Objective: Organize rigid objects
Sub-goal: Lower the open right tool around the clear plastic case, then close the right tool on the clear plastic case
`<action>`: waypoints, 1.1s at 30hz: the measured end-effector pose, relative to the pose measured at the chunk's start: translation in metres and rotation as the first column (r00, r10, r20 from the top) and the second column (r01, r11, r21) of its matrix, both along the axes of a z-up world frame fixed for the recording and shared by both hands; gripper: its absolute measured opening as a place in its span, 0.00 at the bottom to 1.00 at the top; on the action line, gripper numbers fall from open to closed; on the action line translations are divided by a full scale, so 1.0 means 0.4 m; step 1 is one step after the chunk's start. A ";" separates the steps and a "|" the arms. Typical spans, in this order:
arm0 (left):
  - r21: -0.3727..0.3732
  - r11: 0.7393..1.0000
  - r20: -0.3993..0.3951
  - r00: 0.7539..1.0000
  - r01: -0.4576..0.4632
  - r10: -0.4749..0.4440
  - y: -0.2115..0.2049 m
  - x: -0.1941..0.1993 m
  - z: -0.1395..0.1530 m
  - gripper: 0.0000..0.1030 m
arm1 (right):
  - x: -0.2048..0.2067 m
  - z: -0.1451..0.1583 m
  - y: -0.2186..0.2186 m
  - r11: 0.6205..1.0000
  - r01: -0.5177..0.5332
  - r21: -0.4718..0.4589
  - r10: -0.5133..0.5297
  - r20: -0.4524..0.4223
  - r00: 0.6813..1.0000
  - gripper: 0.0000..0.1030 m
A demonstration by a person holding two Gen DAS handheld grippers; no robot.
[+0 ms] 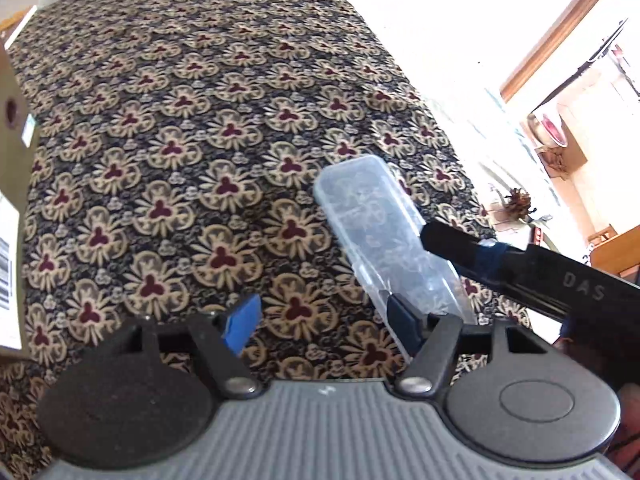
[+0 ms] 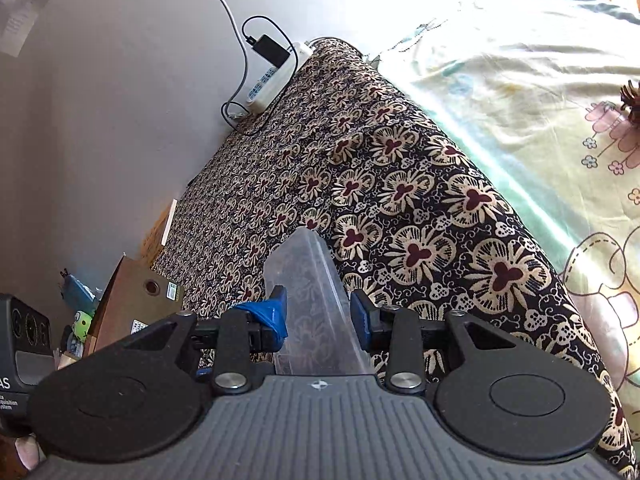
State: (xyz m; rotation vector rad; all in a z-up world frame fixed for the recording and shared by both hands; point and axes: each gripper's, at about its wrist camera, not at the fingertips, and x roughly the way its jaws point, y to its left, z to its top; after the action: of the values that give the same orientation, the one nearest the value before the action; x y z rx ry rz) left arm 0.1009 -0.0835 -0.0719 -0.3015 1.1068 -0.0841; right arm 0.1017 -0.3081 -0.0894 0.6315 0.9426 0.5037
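A clear plastic box (image 2: 312,296), long and narrow with rounded ends, is held above the flower-patterned cloth (image 2: 400,184). My right gripper (image 2: 320,318) is shut on it, a blue pad pressed on each long side. In the left wrist view the same clear box (image 1: 372,220) slants up from the lower right, with one black finger (image 1: 452,244) of the right gripper against its side. My left gripper (image 1: 324,324) stands open, its blue pads far apart. The box's near end sits right by the left gripper's right pad (image 1: 404,320); nothing lies between the pads.
A brown cardboard box (image 1: 12,140) stands at the cloth's left edge, also the cardboard box (image 2: 132,300). A white power strip (image 2: 276,76) with cables lies at the far end by the wall. A pale green printed sheet (image 2: 520,100) borders the cloth on the right.
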 end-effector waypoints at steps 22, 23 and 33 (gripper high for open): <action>-0.025 0.990 0.043 0.989 0.140 -0.139 -0.041 0.010 0.006 0.71 | -0.032 -0.040 -0.003 0.985 -0.006 0.174 0.034 -0.162 0.986 0.15; -0.022 0.990 0.043 0.990 0.138 -0.137 -0.040 0.014 0.005 0.72 | -0.034 -0.041 -0.003 0.984 -0.006 0.177 0.034 -0.154 0.988 0.14; 0.045 0.990 0.031 0.990 0.135 -0.136 -0.053 0.053 -0.023 0.72 | -0.038 -0.053 -0.010 0.977 0.023 0.211 0.007 -0.139 0.990 0.09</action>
State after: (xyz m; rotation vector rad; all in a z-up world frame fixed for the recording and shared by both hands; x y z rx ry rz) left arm 0.1222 -0.1047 -0.0811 -0.1859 1.0933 -0.1853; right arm 0.0866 -0.3121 -0.1105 0.8724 1.0255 0.5631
